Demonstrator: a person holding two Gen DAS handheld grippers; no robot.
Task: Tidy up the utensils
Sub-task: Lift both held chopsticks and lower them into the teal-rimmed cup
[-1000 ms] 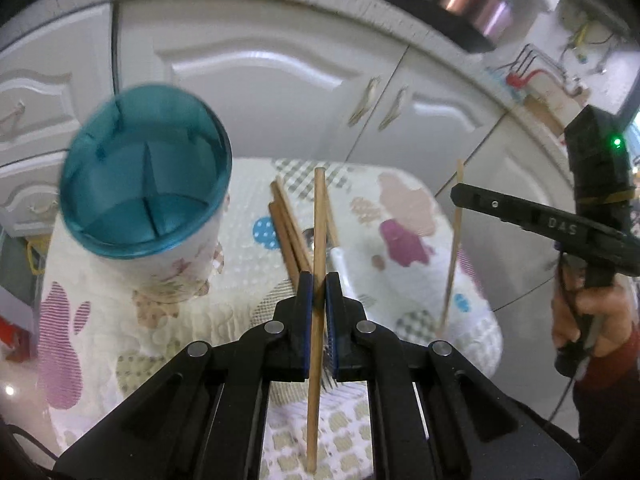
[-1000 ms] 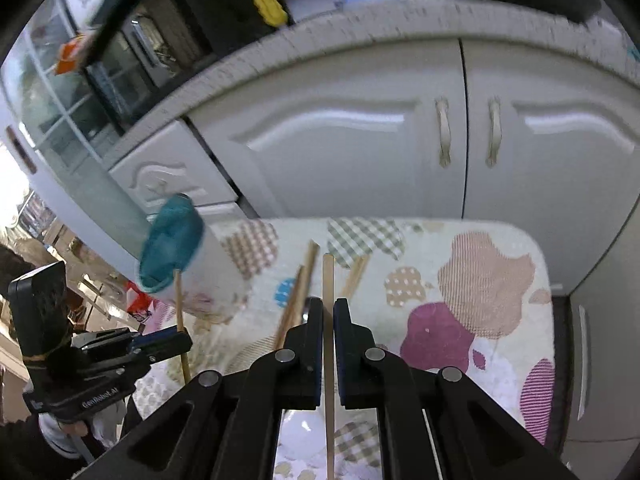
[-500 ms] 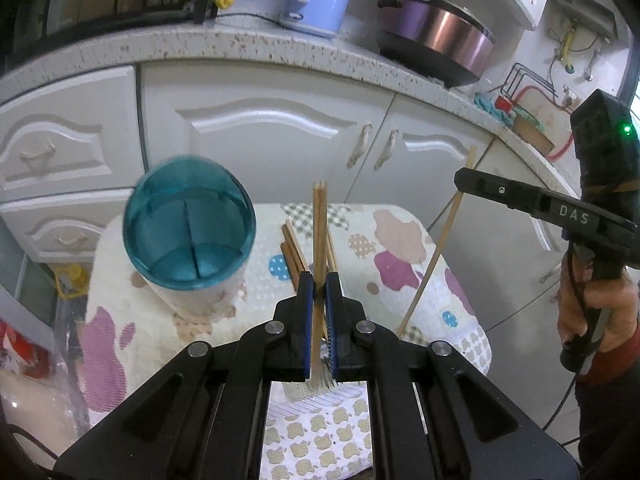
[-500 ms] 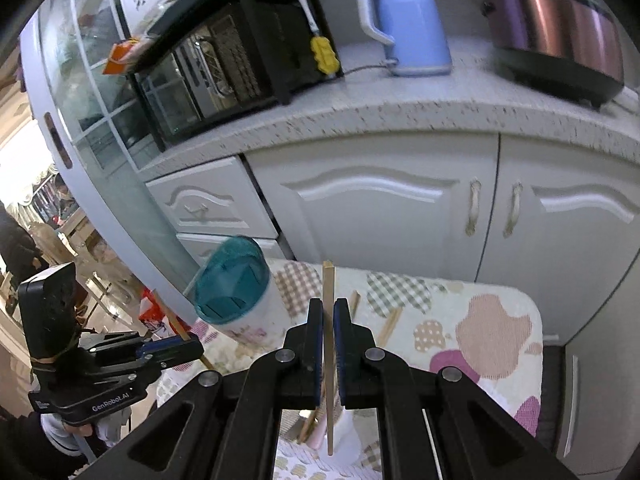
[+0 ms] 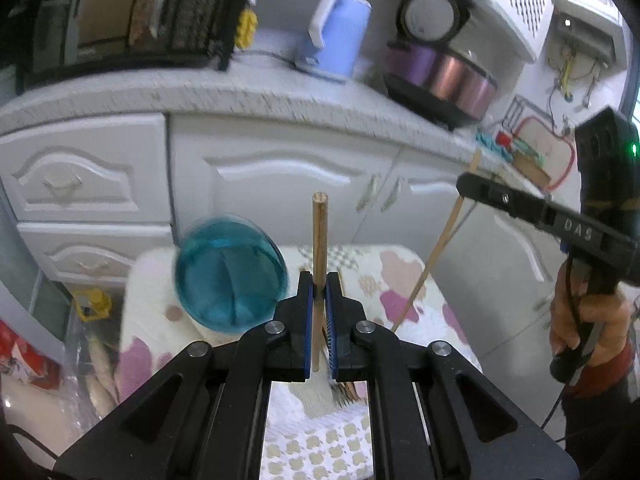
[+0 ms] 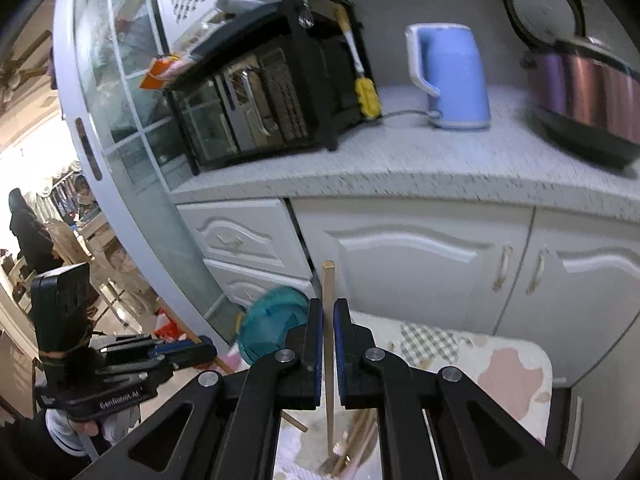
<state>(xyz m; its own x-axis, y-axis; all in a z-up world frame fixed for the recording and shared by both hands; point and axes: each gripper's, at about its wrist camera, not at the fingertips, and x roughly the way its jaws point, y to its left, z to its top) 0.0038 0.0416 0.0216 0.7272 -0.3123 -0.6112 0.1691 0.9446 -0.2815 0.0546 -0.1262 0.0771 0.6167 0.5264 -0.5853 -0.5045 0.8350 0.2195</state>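
Above patterned table (image 5: 404, 280): teal-rimmed holder (image 5: 230, 274), upright. Left gripper (image 5: 318, 300) pinches round wooden chopstick (image 5: 319, 240); right gripper (image 6: 328, 332) pinches paler square chopstick (image 6: 329, 292).

teal holder (image 5: 230, 270), tan chopstick (image 5: 319, 240), pink-blotched cloth (image 5: 404, 284), blue kettle (image 6: 454, 76)

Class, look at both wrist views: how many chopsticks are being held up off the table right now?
2. One chopstick is clamped upright in the left tool; the other chopstick is clamped in the right tool. More lie on the table, partly hidden.
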